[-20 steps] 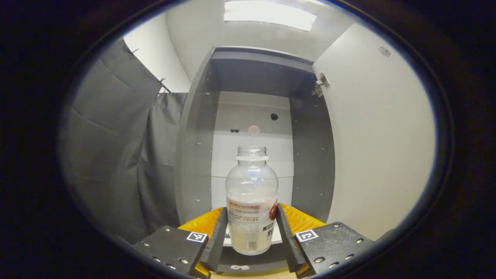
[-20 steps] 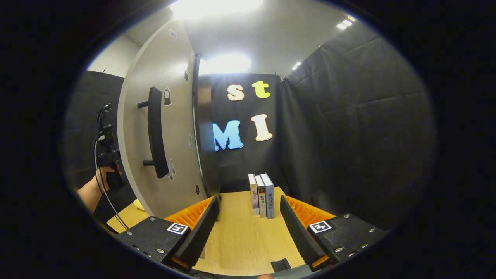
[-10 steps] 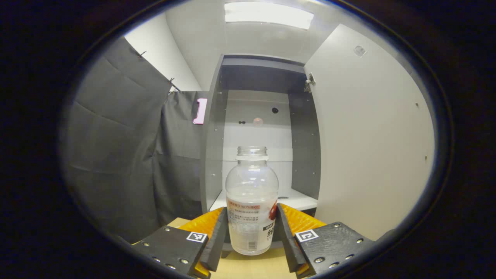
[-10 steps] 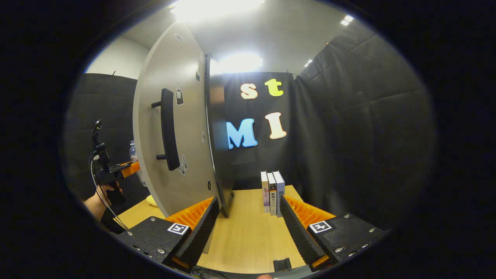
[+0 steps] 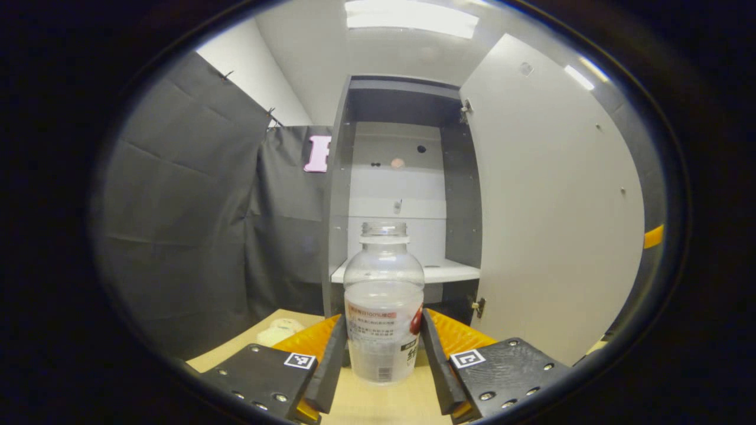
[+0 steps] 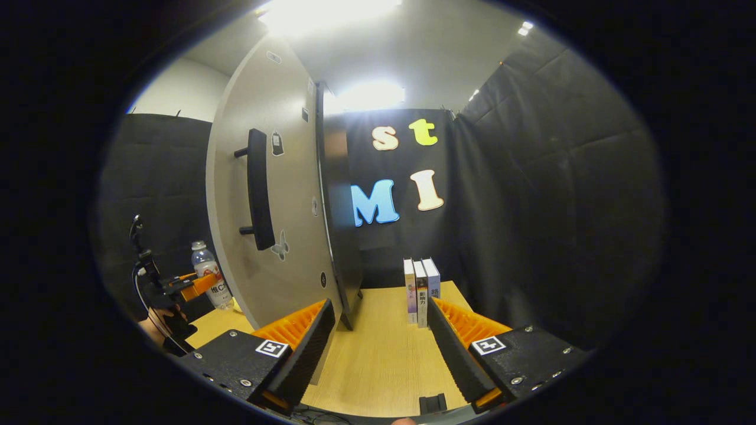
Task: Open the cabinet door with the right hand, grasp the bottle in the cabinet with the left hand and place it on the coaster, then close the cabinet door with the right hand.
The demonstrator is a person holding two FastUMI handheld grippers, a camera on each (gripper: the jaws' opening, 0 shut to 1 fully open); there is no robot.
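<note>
A clear, capless bottle point(image 5: 384, 307) with a printed label stands upright between the fingers of my left gripper point(image 5: 383, 321), which is shut on it above the wooden table. Behind it is the grey cabinet point(image 5: 339, 195), its shelf point(image 5: 440, 271) bare and its door point(image 5: 549, 206) swung open on the right. A pale round pad, maybe the coaster point(image 5: 280, 330), lies on the table at the lower left. In the right gripper view, my right gripper point(image 6: 381, 307) is open over the table, apart from the door point(image 6: 283, 236) and its dark handle point(image 6: 258, 189). The left gripper point(image 6: 189, 286) with the bottle point(image 6: 207, 274) shows beyond the door's edge.
Three books point(image 6: 420, 292) stand upright on the wooden table point(image 6: 378, 366) by the black cloth wall. A hand point(image 6: 156, 327) holds the left gripper at the far left. The open door stands between the two grippers.
My left gripper has drawn back out of the cabinet with the bottle; the shelf is now farther off and the table shows beneath. The right gripper has barely shifted.
</note>
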